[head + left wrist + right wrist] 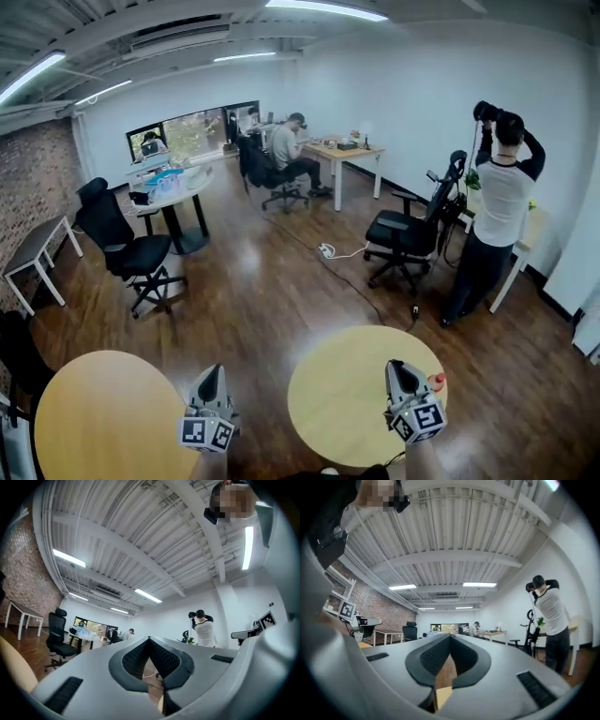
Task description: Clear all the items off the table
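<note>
Two round wooden tables lie at the bottom of the head view, one on the left (94, 417) and one on the right (342, 394). A small red-topped item (437, 381) stands at the right table's right rim. My right gripper (394, 367) hovers over that table just left of the item, shut with nothing in it; its pads (461, 656) meet. My left gripper (212, 370) hangs over the floor between the tables, beside the left table's right edge, also shut and empty (149, 640). Both point out level into the room.
A person (502, 211) stands at the right wall by a black office chair (405, 234). A cable and power strip (328, 250) lie on the wooden floor. Another chair (127, 248) stands at the left, and a seated person (286, 150) works at a far desk.
</note>
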A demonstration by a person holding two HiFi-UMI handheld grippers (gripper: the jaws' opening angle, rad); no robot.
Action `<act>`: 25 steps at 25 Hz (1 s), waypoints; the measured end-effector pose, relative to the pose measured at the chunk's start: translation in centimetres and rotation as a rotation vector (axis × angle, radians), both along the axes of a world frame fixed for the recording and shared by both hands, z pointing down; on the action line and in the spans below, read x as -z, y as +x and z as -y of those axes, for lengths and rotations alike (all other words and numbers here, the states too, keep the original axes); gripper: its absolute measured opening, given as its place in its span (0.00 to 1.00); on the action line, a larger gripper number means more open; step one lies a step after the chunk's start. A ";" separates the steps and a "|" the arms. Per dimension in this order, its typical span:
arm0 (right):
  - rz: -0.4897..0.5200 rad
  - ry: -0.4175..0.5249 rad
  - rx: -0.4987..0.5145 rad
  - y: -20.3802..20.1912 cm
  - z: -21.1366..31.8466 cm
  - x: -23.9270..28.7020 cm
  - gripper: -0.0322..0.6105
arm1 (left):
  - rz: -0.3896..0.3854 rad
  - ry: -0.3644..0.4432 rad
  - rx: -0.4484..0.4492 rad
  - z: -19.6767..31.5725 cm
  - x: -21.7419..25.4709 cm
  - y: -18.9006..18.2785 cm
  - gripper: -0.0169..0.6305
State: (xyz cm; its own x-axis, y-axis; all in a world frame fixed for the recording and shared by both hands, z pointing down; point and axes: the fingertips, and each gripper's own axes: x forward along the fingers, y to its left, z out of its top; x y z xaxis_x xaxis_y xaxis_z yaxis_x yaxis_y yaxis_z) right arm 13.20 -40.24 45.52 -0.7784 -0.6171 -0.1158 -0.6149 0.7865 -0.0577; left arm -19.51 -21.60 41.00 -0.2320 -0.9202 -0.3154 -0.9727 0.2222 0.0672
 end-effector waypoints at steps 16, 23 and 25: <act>0.011 0.015 -0.630 22.3 -1.6 1.6 0.06 | -0.025 -0.013 -0.604 17.1 0.3 14.8 0.03; -0.066 -0.098 -0.617 20.8 -0.1 -3.5 0.30 | -0.060 -0.105 -0.613 17.9 -3.6 15.0 0.03; -0.093 -0.152 -0.613 20.4 0.4 -5.4 0.43 | -0.076 -0.139 -0.613 17.8 -4.6 15.0 0.03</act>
State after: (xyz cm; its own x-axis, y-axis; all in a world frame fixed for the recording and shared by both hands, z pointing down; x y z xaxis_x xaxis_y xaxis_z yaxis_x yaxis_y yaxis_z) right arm 33.63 -40.61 50.90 -0.2813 -0.9578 0.0594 -0.9585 0.2775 -0.0654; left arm -4.49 -39.39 45.63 0.3333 -0.9241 -0.1871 -0.9197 -0.3624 0.1513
